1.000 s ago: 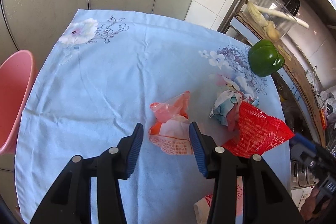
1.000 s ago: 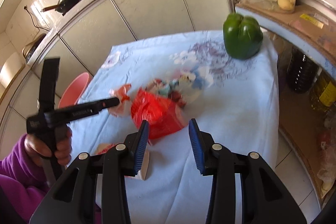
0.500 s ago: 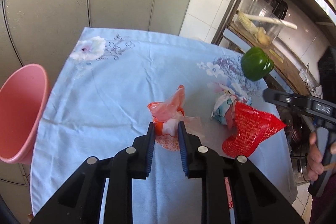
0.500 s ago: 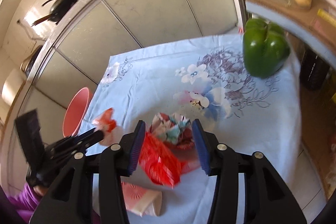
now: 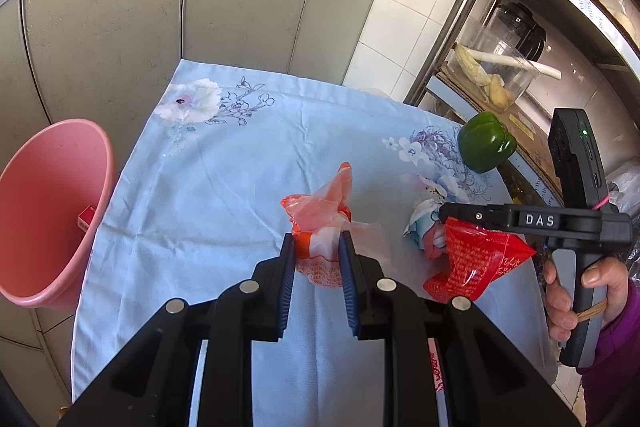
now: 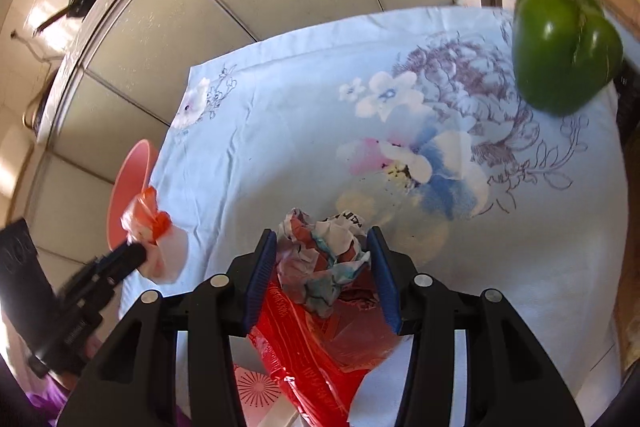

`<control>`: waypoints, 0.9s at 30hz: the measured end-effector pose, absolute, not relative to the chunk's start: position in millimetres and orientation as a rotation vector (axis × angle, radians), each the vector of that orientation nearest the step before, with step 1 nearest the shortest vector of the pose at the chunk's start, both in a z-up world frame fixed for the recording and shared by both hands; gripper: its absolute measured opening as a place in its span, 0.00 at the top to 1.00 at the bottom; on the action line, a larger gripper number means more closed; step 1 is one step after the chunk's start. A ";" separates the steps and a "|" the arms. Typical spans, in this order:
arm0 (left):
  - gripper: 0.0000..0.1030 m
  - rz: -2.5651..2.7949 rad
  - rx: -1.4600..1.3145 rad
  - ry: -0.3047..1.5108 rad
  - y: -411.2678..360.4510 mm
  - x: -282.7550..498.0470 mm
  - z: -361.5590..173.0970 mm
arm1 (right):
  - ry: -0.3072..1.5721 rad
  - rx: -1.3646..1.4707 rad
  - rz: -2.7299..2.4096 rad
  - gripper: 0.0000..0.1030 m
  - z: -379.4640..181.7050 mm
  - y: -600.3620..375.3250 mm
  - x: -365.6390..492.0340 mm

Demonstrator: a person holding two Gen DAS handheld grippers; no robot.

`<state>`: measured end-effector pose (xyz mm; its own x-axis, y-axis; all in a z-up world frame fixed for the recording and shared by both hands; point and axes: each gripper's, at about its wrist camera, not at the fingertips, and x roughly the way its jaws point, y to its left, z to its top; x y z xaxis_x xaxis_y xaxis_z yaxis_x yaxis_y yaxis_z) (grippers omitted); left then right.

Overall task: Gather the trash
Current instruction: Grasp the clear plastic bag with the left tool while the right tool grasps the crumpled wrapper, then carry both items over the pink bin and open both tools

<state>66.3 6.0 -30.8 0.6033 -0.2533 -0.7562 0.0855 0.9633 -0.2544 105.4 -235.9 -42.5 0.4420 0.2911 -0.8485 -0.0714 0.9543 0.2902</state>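
My left gripper (image 5: 318, 247) is shut on an orange-and-white plastic bag (image 5: 324, 211), which sits just above the blue flowered tablecloth (image 5: 220, 187). The right wrist view shows the same bag (image 6: 148, 219) in the left gripper (image 6: 136, 253). My right gripper (image 6: 322, 233) points down over a crumpled printed paper ball (image 6: 324, 259) lying on a red foil wrapper (image 6: 304, 339). Its jaws are closing with the ball between them. The pads are right at its sides, and no squeeze shows. From the left wrist view, the right gripper (image 5: 444, 215) hangs over the paper ball (image 5: 422, 227) and the red wrapper (image 5: 472, 263).
A pink bin (image 5: 52, 195) stands off the table's left edge, with a small red item inside. A green bell pepper (image 5: 486, 143) sits at the far right corner. A white packet with a red sunburst (image 6: 256, 387) lies near the front edge. Shelves stand to the right and cabinets behind.
The left jaws closed on the orange-and-white bag and pulled back and up a little. The right gripper moved forward and down until its jaws straddled the crumpled paper.
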 end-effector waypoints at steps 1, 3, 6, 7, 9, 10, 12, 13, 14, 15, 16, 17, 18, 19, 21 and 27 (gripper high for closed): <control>0.80 -0.195 -0.203 0.900 7.9 65.5 -30.0 | 1.082 0.206 0.228 0.75 -41.1 -232.7 103.7; 0.80 -0.188 -0.207 0.890 11.7 63.8 -28.6 | 1.065 0.184 0.230 0.83 -37.4 -229.2 103.7; 0.80 -0.176 -0.222 0.875 18.4 62.1 -25.2 | 1.010 0.153 0.233 0.92 -23.7 -223.6 102.8; 0.80 -0.171 -0.227 0.869 21.1 61.1 -23.6 | 0.994 0.153 0.230 0.92 -19.3 -222.5 103.4; 0.80 -0.163 -0.233 0.857 26.2 59.1 -21.1 | 0.967 0.144 0.230 0.93 -11.3 -220.1 103.9; 0.80 -0.159 -0.236 0.854 28.8 58.6 -20.3 | 0.961 0.139 0.231 0.93 -8.8 -218.0 104.7; 0.80 -0.150 -0.240 0.845 33.9 56.7 -18.6 | 0.940 0.133 0.233 0.93 -3.4 -214.2 105.2; 0.80 -0.146 -0.240 0.841 36.0 56.0 -18.0 | 0.933 0.134 0.237 0.93 -1.5 -212.5 104.6; 0.80 -0.141 -0.243 0.837 38.7 55.2 -17.3 | 0.924 0.133 0.242 0.93 0.7 -210.1 104.0; 0.80 -0.138 -0.246 0.834 40.7 54.6 -17.1 | 0.914 0.131 0.246 0.93 3.1 -208.2 103.5; 0.80 -0.133 -0.251 0.830 43.5 54.0 -16.6 | 0.899 0.131 0.249 0.93 6.4 -204.8 103.1; 0.80 -0.130 -0.255 0.827 46.0 53.7 -16.5 | 0.890 0.134 0.255 0.93 8.9 -202.3 102.6; 0.80 -0.126 -0.259 0.824 49.2 52.9 -16.4 | 0.880 0.136 0.264 0.93 11.5 -198.4 102.6; 0.80 -0.120 -0.263 0.820 51.4 52.0 -15.7 | 0.870 0.134 0.269 0.93 13.9 -195.8 101.0; 0.80 -0.106 -0.267 0.811 57.2 50.2 -14.5 | 0.854 0.121 0.284 0.93 17.7 -186.2 99.6; 0.80 -0.055 -0.268 0.774 74.8 43.0 -7.1 | 0.809 0.071 0.362 0.93 24.5 -139.6 101.6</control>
